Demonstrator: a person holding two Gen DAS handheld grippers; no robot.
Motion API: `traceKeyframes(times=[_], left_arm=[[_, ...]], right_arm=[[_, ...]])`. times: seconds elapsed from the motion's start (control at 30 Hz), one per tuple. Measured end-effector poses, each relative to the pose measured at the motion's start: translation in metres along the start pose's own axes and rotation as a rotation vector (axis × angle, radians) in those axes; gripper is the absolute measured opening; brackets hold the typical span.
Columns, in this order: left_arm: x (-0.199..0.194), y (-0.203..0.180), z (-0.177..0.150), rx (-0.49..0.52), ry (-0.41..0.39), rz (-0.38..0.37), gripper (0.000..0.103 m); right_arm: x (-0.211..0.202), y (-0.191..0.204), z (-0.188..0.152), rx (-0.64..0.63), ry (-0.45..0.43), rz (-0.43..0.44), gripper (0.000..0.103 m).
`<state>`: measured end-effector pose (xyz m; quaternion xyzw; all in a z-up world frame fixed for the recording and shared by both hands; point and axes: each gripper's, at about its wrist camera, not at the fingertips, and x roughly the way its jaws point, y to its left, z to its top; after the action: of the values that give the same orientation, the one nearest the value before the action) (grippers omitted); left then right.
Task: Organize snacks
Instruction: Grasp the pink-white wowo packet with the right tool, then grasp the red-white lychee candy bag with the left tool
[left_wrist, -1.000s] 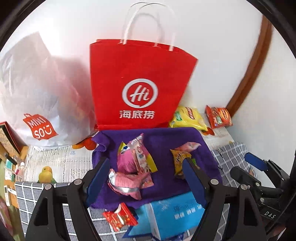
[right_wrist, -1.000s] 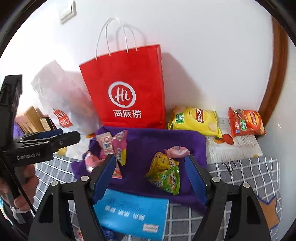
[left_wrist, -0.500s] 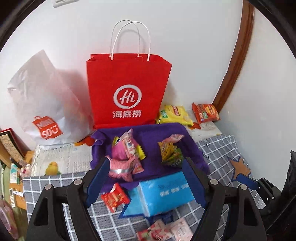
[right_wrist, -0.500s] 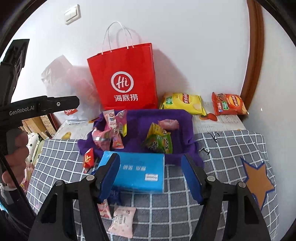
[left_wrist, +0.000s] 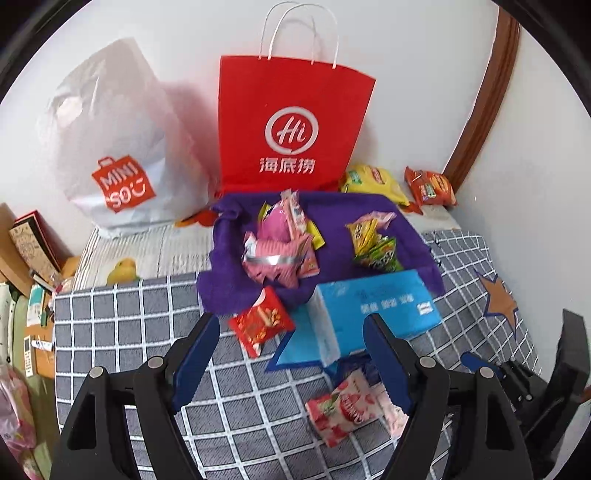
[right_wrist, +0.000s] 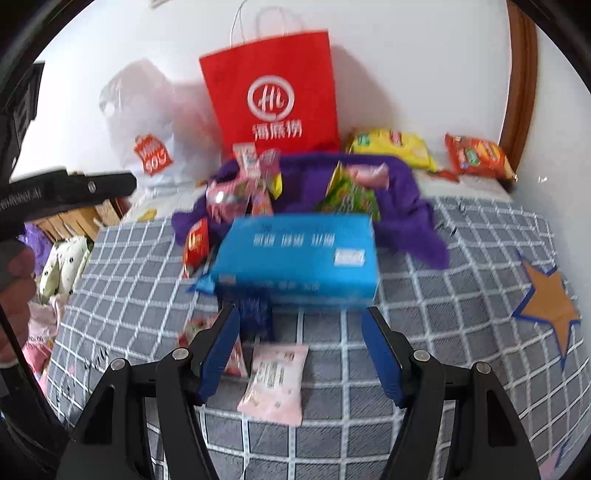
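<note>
- Now both grippers are pulling back from the purple cloth (left_wrist: 229, 266), bringing the pink snack packets (right_wrist: 275, 380) into view.
- Left gripper (left_wrist: 291, 354) jaws released, empty; right gripper (right_wrist: 299, 350) narrower, empty.
- Snacks are lying on cloth and checked bedcover (right_wrist: 443, 332).

pink and green snack packets (left_wrist: 280, 251) heaped on a purple cloth (left_wrist: 229, 273); red packet (left_wrist: 260, 323) and pink packets (right_wrist: 275, 380) lie flat on checked fabric nearby.

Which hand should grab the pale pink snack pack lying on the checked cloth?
Probably right. The right gripper stands open with the pale pink pack lying just below its fingertips. The left gripper is open too, but points nearer the red packet.
</note>
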<state>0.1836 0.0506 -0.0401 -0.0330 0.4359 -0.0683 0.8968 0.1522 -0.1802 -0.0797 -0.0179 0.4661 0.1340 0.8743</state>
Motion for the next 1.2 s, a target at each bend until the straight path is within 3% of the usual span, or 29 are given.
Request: traceKeyframes(times=[0.17, 0.4, 0.6, 0.8, 1.07, 1.2], left_arm=[[0.002, 0.003, -0.01, -0.001, 0.013, 0.002, 0.078], [0.004, 0.001, -0.019, 0.016, 0.025, 0.008, 0.078], [0.012, 0.002, -0.026, 0.009, 0.046, 0.011, 0.078], [0.031, -0.001, -0.043, 0.021, 0.096, 0.01, 0.078], [0.06, -0.013, -0.06, 0.044, 0.147, -0.019, 0.078], [0.07, -0.026, -0.064, 0.074, 0.149, -0.042, 0.078]], right_arm=[[0.02, 0.006, -0.02, 0.007, 0.061, 0.02, 0.068], [0.041, 0.015, -0.035, -0.017, 0.105, 0.01, 0.05], [0.06, 0.016, -0.042, -0.026, 0.148, 0.006, 0.043], [0.054, 0.012, -0.042, -0.049, 0.097, 0.006, 0.035], [0.041, -0.037, -0.038, -0.014, 0.018, -0.134, 0.036], [0.051, -0.057, -0.045, 0.028, 0.017, -0.133, 0.036]])
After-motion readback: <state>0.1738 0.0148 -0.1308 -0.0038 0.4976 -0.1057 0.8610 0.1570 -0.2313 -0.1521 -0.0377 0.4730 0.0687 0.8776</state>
